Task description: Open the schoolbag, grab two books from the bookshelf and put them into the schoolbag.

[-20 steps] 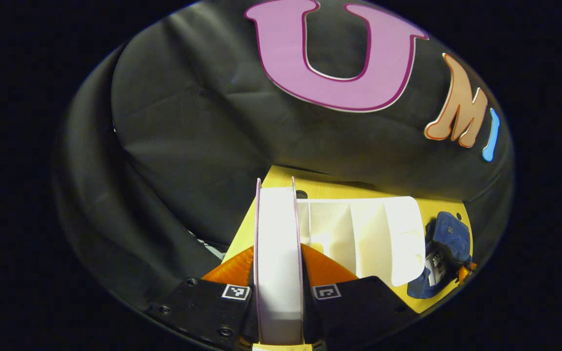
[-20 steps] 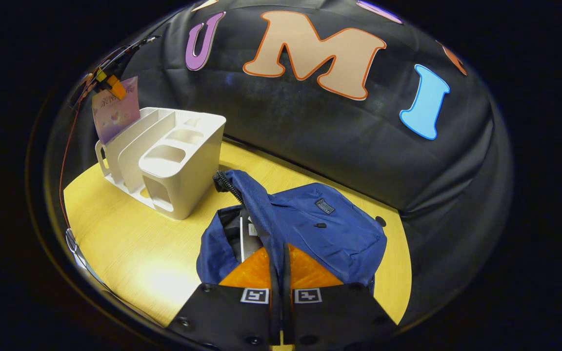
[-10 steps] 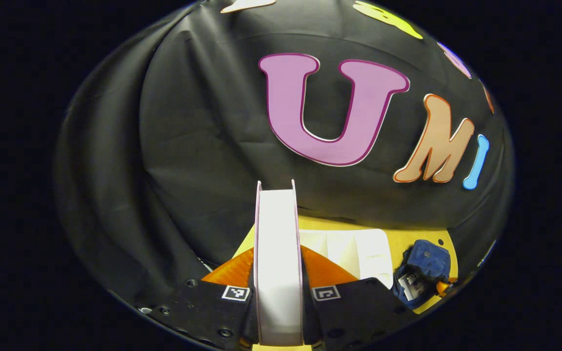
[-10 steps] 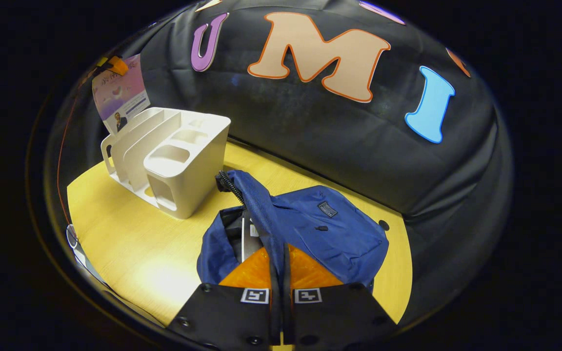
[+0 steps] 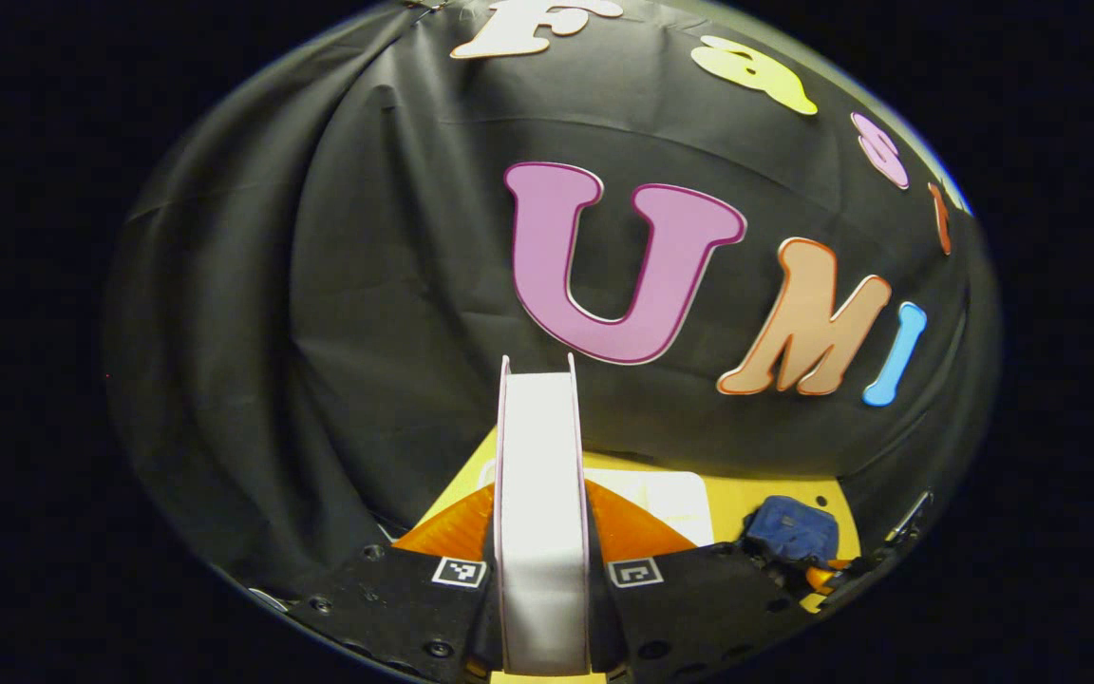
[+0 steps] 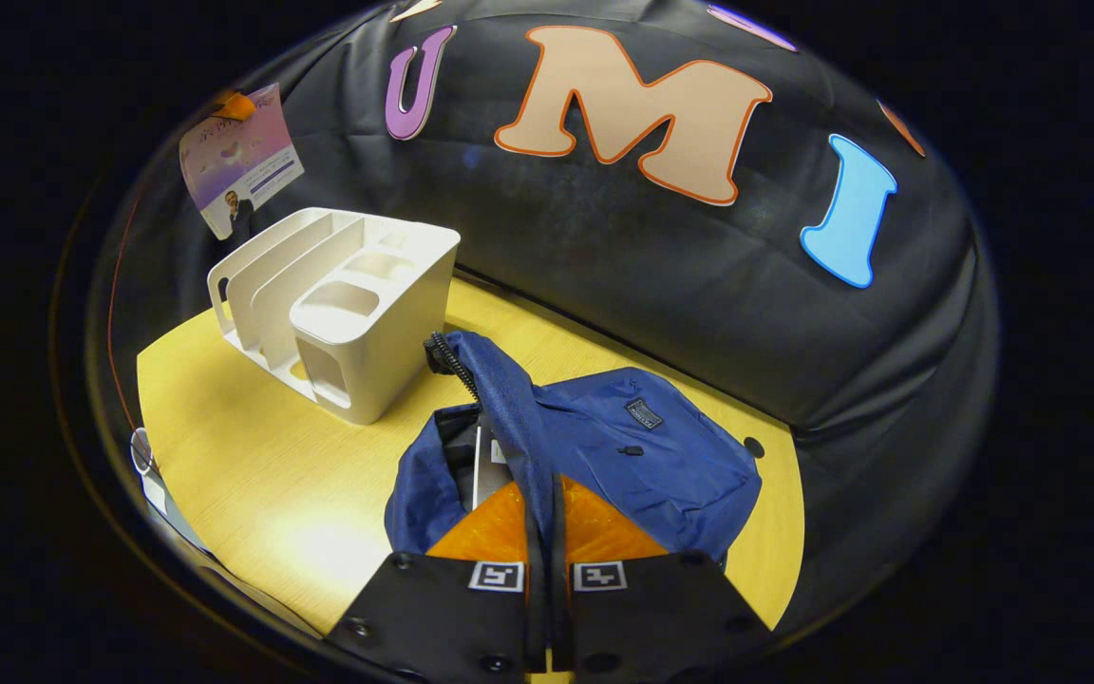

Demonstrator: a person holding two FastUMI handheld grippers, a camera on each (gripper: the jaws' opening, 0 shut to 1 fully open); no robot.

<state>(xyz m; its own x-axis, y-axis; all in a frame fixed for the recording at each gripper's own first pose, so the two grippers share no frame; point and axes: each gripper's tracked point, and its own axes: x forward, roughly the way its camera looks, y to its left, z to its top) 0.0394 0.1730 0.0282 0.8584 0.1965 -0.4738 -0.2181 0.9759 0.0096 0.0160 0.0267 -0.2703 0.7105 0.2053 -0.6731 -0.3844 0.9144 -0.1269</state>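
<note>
1. Pinching a book point(image 5: 541, 513) edge-on, the left gripper point(image 5: 541, 518) has both fingers pressed on its covers, page block facing the camera. It's up in the air above the table point(image 5: 756, 494).
2. Past the book in the left gripper view, low down: a bit of the white shelf point(image 5: 666, 492) and the blue bag point(image 5: 791, 529) on the table, black cloth wall behind.
3. Right gripper point(image 6: 547, 518) is closed on a fold of the bag point(image 6: 623, 456), right by the open zipper, holding the flap up. Fingers are pressed together with just the fabric between them.
4. The bag's mouth gapes on the left of that fold, and something white point(image 6: 480, 456) stands inside it. Can't tell for sure what it is.
5. Farther back left, the shelf point(image 6: 348, 304) sits on the table point(image 6: 253, 456), near the bag but apart.
6. Above the shelf's far end, the same book point(image 6: 238, 157) hangs tilted in the air, clear of the slots, the other gripper on its top corner.
</note>
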